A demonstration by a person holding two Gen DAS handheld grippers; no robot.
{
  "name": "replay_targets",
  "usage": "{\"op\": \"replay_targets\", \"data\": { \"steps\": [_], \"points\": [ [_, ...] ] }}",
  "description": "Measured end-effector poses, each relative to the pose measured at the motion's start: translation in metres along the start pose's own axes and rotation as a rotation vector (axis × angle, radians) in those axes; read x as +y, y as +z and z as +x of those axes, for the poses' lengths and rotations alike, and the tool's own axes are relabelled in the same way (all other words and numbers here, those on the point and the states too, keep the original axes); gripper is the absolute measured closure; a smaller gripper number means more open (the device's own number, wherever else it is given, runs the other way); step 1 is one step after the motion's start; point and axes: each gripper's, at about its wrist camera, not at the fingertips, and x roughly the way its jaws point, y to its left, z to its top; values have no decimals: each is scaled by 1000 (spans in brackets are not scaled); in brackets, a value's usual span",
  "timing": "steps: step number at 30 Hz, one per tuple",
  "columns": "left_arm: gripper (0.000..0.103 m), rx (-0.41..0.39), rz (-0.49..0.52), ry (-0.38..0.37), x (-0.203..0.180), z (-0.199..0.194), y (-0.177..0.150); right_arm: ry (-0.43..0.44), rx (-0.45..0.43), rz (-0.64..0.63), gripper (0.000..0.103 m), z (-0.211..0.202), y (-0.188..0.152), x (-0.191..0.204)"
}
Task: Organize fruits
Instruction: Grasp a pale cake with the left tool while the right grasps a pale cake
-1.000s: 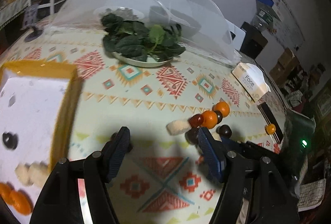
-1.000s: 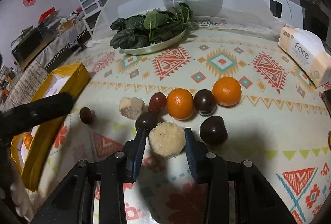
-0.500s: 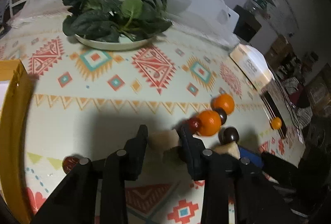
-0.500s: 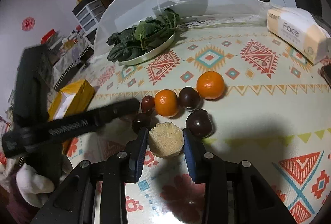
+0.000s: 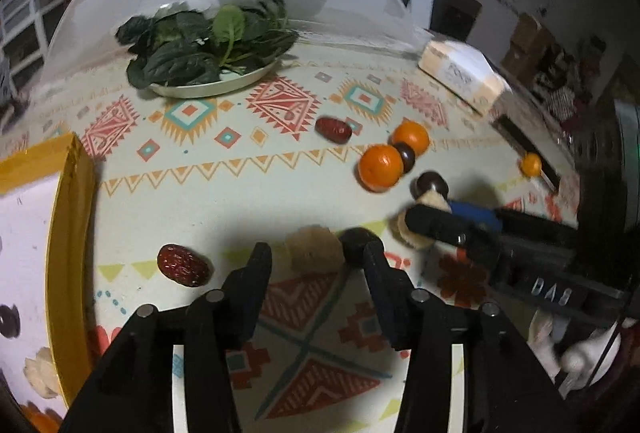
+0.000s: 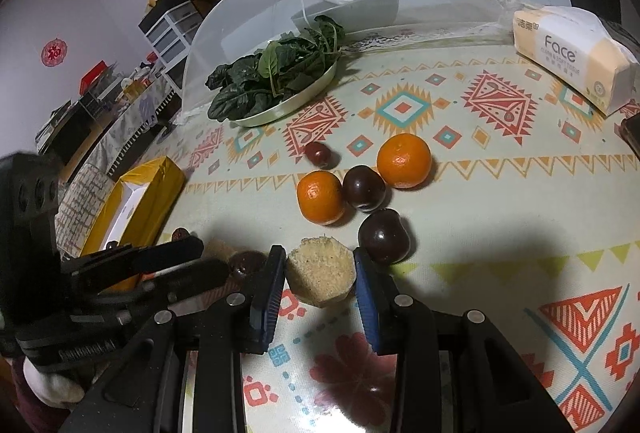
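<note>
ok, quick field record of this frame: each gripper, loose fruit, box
left gripper: fingers opening, tan chunk between them, no clear pad contact
right gripper: shut on tan cake piece
loose on tablecloth: two oranges, dark plums, red dates
yellow box: left edge, some items already inside

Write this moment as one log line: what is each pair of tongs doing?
left tongs: opening, beige chunk between jaws, on table | right tongs: shut on cake piece | yellow box: at left
</note>
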Motion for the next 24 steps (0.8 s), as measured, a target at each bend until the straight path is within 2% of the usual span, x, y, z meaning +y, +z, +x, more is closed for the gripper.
{"op": "replay_targets", "data": {
  "steps": [2, 9, 12, 14, 15, 17, 20, 24],
  "points": [
    [56, 6, 7, -1, -1, 4, -1, 0, 1, 0, 67, 0, 0, 0],
    [55, -50, 40, -9, 0, 8, 8, 2, -11, 10, 67, -2, -1, -1],
    [55, -54, 28, -36, 2, 11, 11, 2, -18, 12, 67, -3, -1, -1],
    [63, -48, 25, -55, 1, 12, 11, 5, -19, 15, 67, -3, -1, -2],
    [64, -46, 31, -61, -1, 11, 10, 6, -19, 15, 67, -3, -1, -2],
    [64, -44, 62, -48, -6, 10, 8, 6, -18, 15, 67, -3, 0, -2],
    [63, -17, 107, -70, -13, 11, 1, 6, -18, 16, 67, -3, 0, -2],
    [63, 33, 234, -66, -33, 13, -13, 7, -18, 17, 67, -3, 0, -2]
  ]
}}
